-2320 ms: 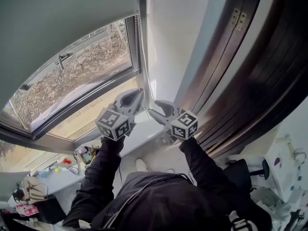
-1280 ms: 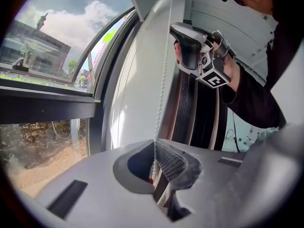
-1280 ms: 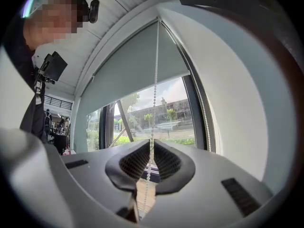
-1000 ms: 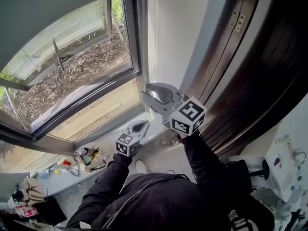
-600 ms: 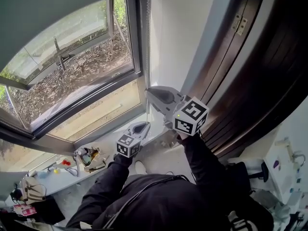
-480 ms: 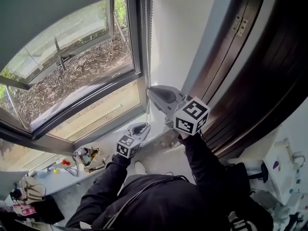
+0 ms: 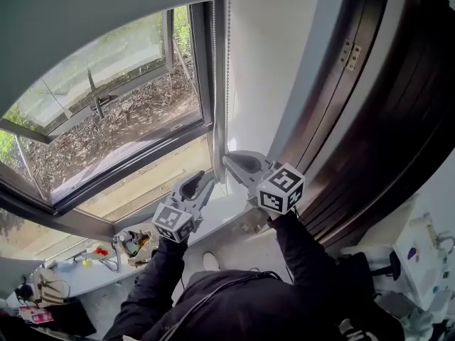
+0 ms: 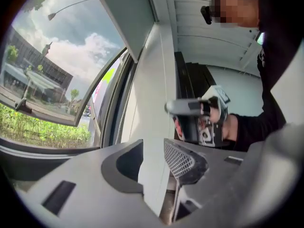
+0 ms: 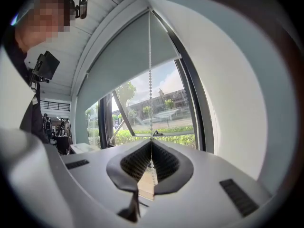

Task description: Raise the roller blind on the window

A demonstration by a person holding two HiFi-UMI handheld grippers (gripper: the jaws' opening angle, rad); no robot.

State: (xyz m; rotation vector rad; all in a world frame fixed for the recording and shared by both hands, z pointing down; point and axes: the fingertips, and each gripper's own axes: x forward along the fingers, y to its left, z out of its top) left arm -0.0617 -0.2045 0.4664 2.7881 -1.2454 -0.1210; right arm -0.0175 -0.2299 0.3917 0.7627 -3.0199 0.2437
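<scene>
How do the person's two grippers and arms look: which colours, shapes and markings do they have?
Both the left gripper and the right gripper are light grey plastic, with tapering jaws lined by dark, finely ridged pads. Each carries a white cube printed with black square markers. The person wears long black sleeves.

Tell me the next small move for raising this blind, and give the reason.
Probably pull the right hand-held gripper straight down. Its jaws are shut on the bead chain, and the blind covers the top of the window. The left hand-held gripper, whose jaws have just been opening, holds nothing, so it cannot pull yet.
</scene>
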